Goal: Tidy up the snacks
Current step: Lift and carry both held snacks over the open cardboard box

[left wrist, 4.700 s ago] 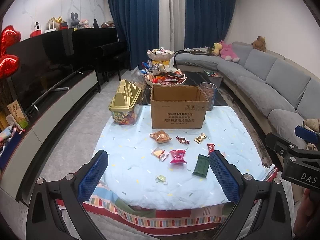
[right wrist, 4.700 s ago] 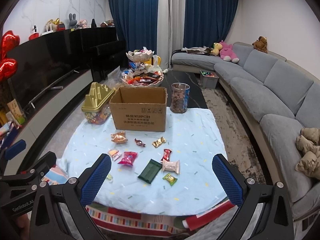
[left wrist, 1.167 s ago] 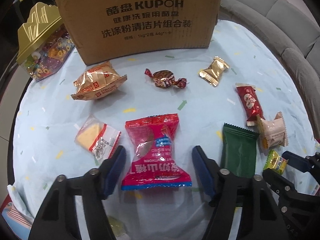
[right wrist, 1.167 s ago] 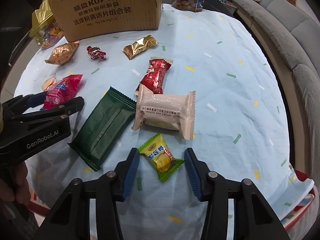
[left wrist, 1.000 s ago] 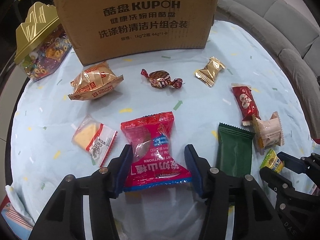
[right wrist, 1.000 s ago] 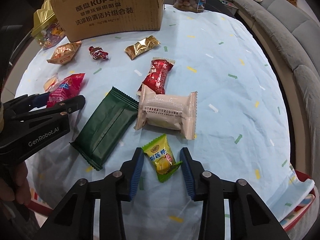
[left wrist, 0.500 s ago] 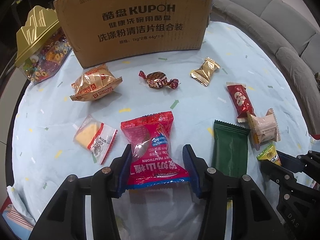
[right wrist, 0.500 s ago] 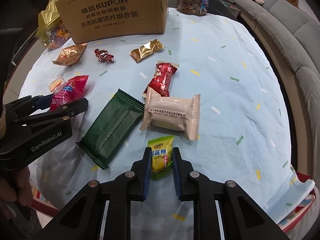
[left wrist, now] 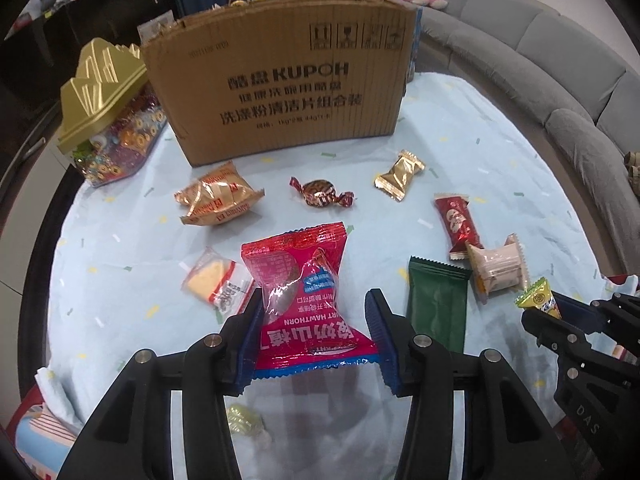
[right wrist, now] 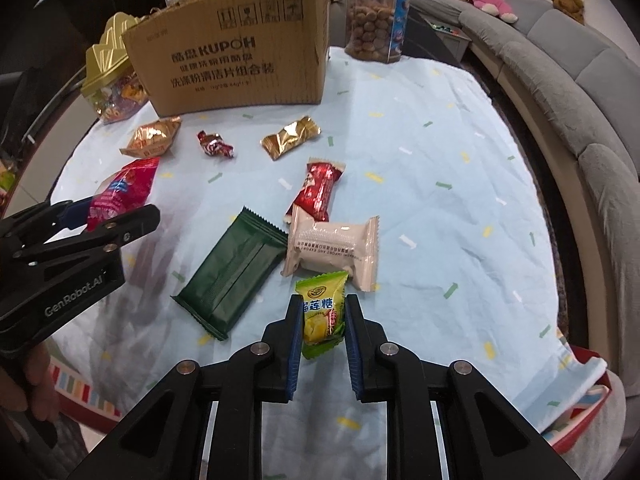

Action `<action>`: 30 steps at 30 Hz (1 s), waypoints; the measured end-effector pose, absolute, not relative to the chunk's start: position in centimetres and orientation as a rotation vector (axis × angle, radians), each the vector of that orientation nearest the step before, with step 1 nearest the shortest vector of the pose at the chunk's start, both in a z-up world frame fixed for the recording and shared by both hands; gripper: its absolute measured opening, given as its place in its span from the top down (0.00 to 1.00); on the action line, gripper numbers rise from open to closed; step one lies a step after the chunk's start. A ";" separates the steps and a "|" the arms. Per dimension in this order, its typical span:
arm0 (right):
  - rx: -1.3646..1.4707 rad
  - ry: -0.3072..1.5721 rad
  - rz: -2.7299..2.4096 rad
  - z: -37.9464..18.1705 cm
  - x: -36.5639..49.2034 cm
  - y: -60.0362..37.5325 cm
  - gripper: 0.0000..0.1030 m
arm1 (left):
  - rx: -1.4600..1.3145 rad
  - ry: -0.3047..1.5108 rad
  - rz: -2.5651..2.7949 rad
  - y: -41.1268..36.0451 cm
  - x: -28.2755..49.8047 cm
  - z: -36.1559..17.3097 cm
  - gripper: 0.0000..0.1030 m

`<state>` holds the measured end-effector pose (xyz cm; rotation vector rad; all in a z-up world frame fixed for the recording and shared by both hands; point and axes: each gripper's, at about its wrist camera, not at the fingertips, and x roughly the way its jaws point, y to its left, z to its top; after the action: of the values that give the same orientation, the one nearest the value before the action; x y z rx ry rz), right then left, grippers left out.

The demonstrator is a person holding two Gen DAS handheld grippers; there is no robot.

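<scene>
Both grippers had a snack in hand, apparently just clear of the cloth.
The left gripper (left wrist: 314, 330) clasped the red hawthorn packet (left wrist: 302, 292), the right gripper (right wrist: 323, 326) pinched the green durian candy (right wrist: 322, 312); the cardboard box (left wrist: 280, 92) ahead probably came next.

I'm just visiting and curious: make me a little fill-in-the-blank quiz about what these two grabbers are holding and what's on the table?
1. The left gripper is shut on a ____ packet.
2. The right gripper pinches a small ____ candy.
3. The dark green packet lies flat on the ____ cloth.
4. Behind the snacks stands a cardboard ____.

Missing words: red; green; blue; box
</scene>
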<state>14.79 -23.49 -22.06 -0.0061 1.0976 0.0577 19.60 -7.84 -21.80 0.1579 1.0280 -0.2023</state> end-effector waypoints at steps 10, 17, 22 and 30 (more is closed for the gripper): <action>-0.002 1.031 0.044 -19.4 13.7 -23.9 0.80 | 0.149 0.970 -0.193 -7.4 17.8 -18.7 0.53; -0.003 0.994 0.048 -17.4 13.6 -23.5 0.80 | 0.136 0.929 -0.183 -6.8 17.3 -16.2 0.53; -0.003 0.969 0.062 -15.8 14.1 -23.0 0.80 | 0.131 0.913 -0.174 -6.1 17.0 -14.4 0.53; -0.008 0.936 0.089 -13.2 14.9 -22.1 0.80 | 0.120 0.890 -0.162 -5.5 17.2 -11.8 0.53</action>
<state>14.94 -22.05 -13.16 -0.0082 0.9360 0.0886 17.20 -5.53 -11.80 0.1202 0.8899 -0.1618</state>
